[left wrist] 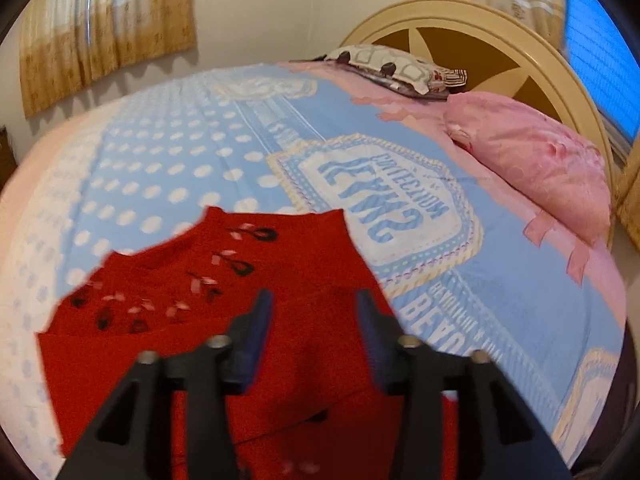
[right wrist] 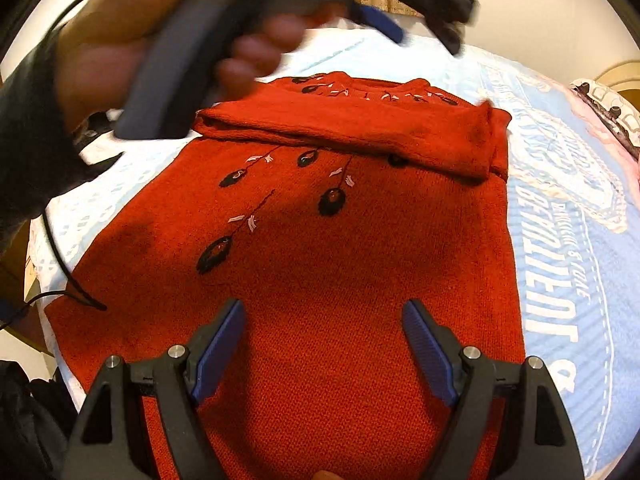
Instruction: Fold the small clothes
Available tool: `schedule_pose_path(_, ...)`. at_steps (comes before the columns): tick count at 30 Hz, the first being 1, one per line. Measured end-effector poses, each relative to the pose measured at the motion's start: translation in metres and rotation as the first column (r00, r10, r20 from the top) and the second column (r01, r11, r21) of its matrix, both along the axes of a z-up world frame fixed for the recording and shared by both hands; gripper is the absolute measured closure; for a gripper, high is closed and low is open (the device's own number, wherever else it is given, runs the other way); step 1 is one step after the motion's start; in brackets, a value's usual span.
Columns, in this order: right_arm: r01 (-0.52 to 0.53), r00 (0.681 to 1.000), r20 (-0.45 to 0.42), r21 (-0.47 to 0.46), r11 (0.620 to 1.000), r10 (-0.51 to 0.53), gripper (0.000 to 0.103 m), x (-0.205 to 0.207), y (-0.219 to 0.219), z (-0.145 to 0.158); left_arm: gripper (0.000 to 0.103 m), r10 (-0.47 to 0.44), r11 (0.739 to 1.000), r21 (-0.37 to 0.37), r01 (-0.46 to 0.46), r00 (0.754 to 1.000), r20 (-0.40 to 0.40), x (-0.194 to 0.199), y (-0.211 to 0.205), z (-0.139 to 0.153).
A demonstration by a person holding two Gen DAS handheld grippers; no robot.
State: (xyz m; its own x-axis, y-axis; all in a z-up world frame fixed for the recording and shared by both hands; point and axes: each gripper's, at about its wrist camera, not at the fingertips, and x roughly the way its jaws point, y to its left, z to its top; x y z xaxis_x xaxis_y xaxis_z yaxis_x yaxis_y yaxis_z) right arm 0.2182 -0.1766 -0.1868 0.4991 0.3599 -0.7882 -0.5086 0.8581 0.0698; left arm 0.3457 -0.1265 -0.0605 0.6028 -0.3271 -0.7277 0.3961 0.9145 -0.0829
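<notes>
Now | left wrist: left gripper [left wrist: 314, 300] jaws apart, nothing between, red sweater [left wrist: 208, 288] directly beneath on bedspread [left wrist: 180, 152] | right wrist: right gripper [right wrist: 324, 312] jaws wide, empty, above the hem end; sweater's long axis runs away toward folded sleeve [right wrist: 352, 136]; right likely nearer the hem.

sweater [right wrist: 320, 248]: red knit cloth — matt, coarse, with stitched dark and pale flowers
bedspread [left wrist: 192, 168]: smooth printed cloth, matt
pillow [left wrist: 536, 164]: pink cloth, slightly crumpled
headboard [left wrist: 480, 28]: cream painted finish, faint sheen
right gripper [right wrist: 324, 344]: matt black plastic, ribbed blue pads, bright metal pins
curtain [left wrist: 100, 28]: thin patterned cloth
</notes>
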Motion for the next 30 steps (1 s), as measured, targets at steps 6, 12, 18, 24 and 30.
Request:
schedule_pose_path(6, 0.01, 1.0, 0.02, 0.039, 0.999, -0.011, 0.022, -0.003, -0.01, 0.008, 0.029, 0.063, 0.985, 0.153, -0.081, 0.991, 0.122, -0.049, 0.078, -0.008)
schedule_pose_path(12, 0.058, 0.998, 0.023, 0.043, 0.997, -0.059, 0.022, 0.0, -0.03, 0.035, 0.028, 0.237, 0.91, 0.309, -0.277, 0.958, 0.161, -0.088, 0.175, -0.046)
schedule_pose_path(18, 0.205, 0.979, 0.025, -0.035, 0.978, -0.204, 0.022, 0.053, -0.058, 0.067, 0.028, 0.291, 0.921, 0.233, -0.311, 0.95, 0.117, -0.078, 0.198, -0.067)
schedule_pose_path(24, 0.353, 0.936, 0.02, -0.035, 0.935, -0.353, 0.027, 0.126, -0.072, 0.075, 0.021, 0.35, 0.908, 0.218, -0.358, 0.934, 0.076, -0.06, 0.207, -0.094)
schedule_pose_path(30, 0.375, 0.924, -0.061, -0.056, 0.925, -0.378, 0.048, 0.182, -0.057, 0.046, 0.01, 0.419, 0.903, 0.103, -0.416, 0.908, -0.008, -0.057, 0.238, -0.108)
